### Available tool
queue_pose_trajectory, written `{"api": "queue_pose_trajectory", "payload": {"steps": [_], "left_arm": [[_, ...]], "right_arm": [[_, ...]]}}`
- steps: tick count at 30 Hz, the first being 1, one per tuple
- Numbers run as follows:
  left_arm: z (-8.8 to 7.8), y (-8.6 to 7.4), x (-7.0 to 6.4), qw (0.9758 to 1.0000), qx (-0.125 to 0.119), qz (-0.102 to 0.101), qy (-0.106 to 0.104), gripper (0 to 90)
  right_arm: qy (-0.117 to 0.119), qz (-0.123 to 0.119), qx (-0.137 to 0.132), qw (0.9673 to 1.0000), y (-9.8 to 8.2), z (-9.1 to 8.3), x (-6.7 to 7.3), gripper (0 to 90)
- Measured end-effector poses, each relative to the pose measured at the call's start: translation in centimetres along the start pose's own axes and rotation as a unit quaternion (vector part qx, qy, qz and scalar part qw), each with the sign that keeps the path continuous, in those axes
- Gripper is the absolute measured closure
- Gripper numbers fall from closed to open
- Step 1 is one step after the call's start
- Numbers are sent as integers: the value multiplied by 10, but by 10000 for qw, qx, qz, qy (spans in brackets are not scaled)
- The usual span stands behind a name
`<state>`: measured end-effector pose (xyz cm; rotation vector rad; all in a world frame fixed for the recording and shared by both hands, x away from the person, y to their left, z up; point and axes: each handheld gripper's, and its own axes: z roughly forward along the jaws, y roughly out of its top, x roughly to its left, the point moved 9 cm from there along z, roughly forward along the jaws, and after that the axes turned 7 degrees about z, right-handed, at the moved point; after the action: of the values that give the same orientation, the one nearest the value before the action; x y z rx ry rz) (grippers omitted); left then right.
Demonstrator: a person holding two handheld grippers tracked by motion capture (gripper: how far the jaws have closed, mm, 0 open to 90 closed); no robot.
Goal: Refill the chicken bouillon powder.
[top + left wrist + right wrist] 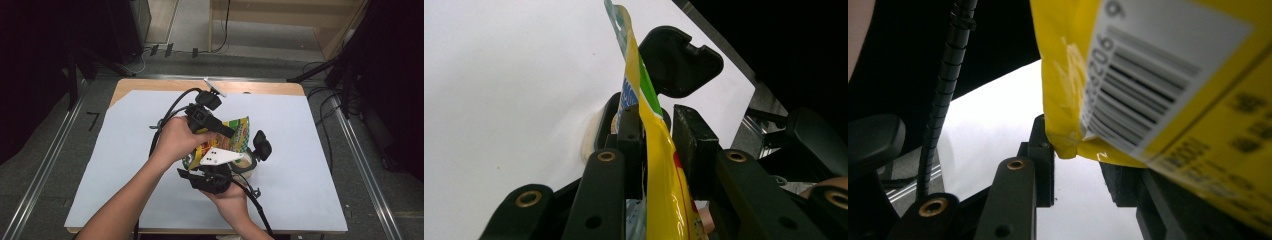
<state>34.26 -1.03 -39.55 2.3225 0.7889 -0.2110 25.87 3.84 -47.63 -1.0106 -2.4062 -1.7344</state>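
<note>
Both tongs (656, 135) (1083, 160) clamped on yellow packet (235, 137) between them, above table (300, 200).

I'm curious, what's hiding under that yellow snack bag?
Under the yellow bag sits a round container, its black lid flipped open. The bag and left gripper cover most of it, so its contents stay hidden.

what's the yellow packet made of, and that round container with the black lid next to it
Yellow packet: likely thin plastic film, glossy; it shines, creases and carries printed graphics and a barcode. Container: pale and round, probably plastic, though too small to be sure. Its black lid, flipped open, looks like matte moulded plastic with rounded edges.
</note>
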Motion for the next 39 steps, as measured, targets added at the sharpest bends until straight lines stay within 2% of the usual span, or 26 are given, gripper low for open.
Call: {"api": "queue_pose_trajectory", "payload": {"steps": [4,7,13,23,39], "left_arm": [[1,0,-1,10000,14,21,6,751],[1,0,1,9999,26,42,92,753],[-1,0,9,9999,11,-124,56,753],[2,0,10,9998,60,-172,32,750],[2,-7,6,10000,0,-67,-14,749]], "right_arm": [[-58,-26,-26,10000,-1,0,0,704],[-84,-28,-67,9999,0,-1,1,703],[-195,-189,-88,9996,4,-2,2,694],[-163,-161,-32,9997,4,-3,2,694],[-189,-255,52,9995,-4,0,0,692]]}}
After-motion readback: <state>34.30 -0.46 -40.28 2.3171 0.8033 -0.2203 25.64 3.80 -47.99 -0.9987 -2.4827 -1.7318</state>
